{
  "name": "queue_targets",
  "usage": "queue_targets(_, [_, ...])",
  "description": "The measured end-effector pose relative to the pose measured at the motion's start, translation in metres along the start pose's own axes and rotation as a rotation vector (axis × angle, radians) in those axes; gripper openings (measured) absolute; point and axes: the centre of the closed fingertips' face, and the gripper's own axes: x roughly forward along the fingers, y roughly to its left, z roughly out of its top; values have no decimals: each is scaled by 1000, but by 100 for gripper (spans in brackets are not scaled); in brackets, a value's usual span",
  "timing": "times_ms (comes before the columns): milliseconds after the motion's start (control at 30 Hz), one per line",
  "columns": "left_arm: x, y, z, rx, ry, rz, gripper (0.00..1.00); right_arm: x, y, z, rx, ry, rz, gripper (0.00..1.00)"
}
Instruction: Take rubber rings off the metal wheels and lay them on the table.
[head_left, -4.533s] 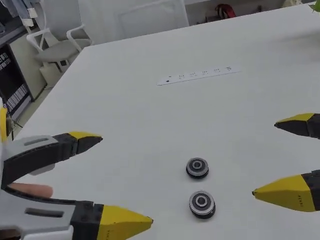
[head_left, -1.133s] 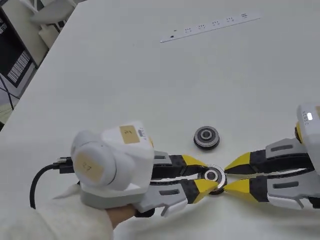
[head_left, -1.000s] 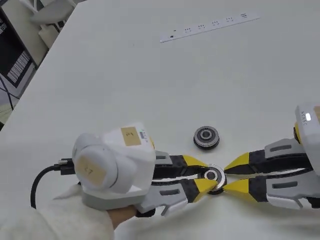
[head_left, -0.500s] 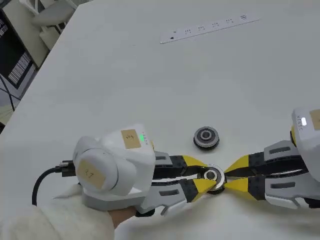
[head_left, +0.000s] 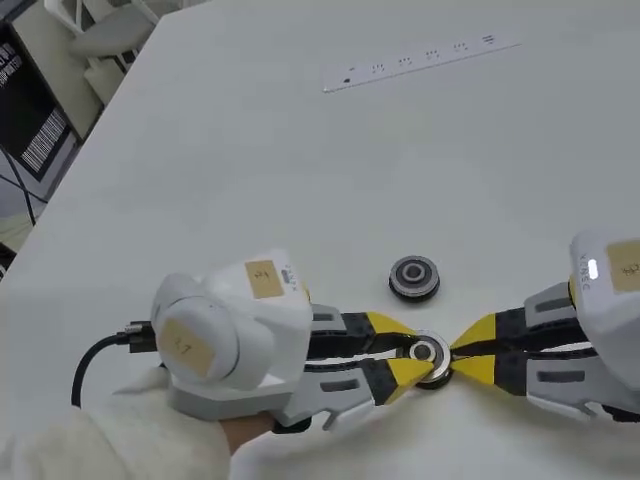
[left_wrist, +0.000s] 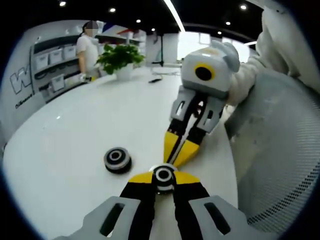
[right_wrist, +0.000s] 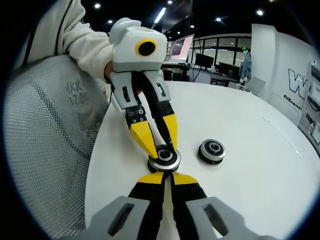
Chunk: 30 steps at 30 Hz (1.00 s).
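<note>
Ceiling spotlights (left_wrist: 112, 10) light a white table (head_left: 250, 170) and potted plant (left_wrist: 119, 56)

The nearer wheel (head_left: 427, 352), a silver hub inside a black rubber ring, lies flat on the white counter (head_left: 300, 180), clasped by the left gripper (head_left: 408, 356), with the right gripper (head_left: 457, 354) touching its rim. The second wheel (head_left: 414, 277), ring on, lies flat nearby, apart.
</note>
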Motion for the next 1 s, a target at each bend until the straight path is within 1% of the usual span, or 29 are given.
queue_targets(100, [1,-2,1,8,2,0,14,-2,-2,0,8,-6,-16,0])
queue_targets(133, [1,-2,1,8,2,0,14,-3,-3,0,20,-10,-19,0])
queue_targets(200, [1,-2,1,9,2,-2,14,-2,-3,-1,70,-9,-13,0])
queue_targets(233, [1,-3,2,10,2,-1,14,-2,-4,-1,126,-20,-11,0])
queue_targets(267, [1,-3,2,10,2,-1,14,-2,-4,-1,165,-28,-9,0])
queue_targets(300, [1,-3,2,11,3,0,14,-2,-6,-2,236,-43,-6,0])
queue_targets(333, [1,-3,2,13,3,0,14,-2,-6,-2,290,-56,-4,0])
queue_targets(367, [1,-3,2,13,3,1,14,-3,-8,-2,367,-75,3,0])
queue_targets(433, [1,-3,2,15,2,1,14,-3,-9,-3,495,-99,14,0])
queue_targets(467, [1,-3,2,14,1,1,14,-4,-11,-3,583,-118,28,0])
queue_targets(533, [1,-3,1,15,-3,1,14,-5,-12,-3,678,-149,46,0])
queue_targets(567, [1,-2,1,15,-5,1,14,-5,-12,-4,702,-156,50,0])
queue_targets(633, [1,-2,1,14,-7,0,14,-6,-12,-3,717,-168,54,0])
queue_targets(667, [1,-2,1,15,-9,0,14,-6,-11,-2,739,-177,61,0])
queue_targets(767, [1,-3,2,12,-13,-1,14,-6,-10,-1,766,-178,63,0])
queue_targets(867, [0,-2,1,11,-14,-1,14,-7,-10,2,801,-192,69,0])
queue_targets(1000, [1,-3,2,12,-16,-1,14,-8,-9,5,818,-202,73,0])
